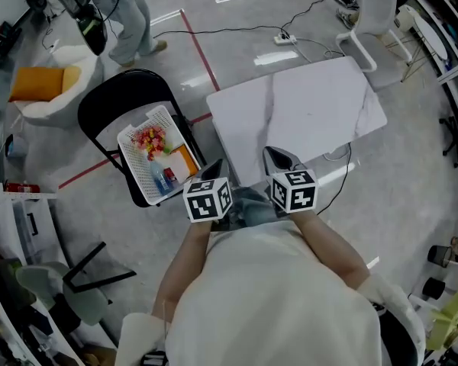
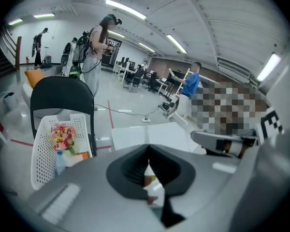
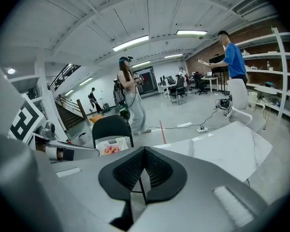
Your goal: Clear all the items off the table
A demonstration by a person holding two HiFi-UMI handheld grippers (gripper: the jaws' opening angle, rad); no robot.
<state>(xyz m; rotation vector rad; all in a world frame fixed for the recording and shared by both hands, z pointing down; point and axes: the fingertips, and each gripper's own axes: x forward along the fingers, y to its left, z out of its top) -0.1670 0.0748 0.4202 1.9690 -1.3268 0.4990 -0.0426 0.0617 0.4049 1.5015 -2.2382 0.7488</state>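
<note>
Showing a bare white table, judged cleared.
Left claw and right claw are held closed and empty at the table's near edge, probably because nothing is left to lift. Flowers and bottle are kept in a basket on a chair left of the table. Glossy grey floor is seen around the table.

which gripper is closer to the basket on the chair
Left. The left gripper sits just right of the basket in the head view; the right gripper is farther right, at the near edge of the table.
</note>
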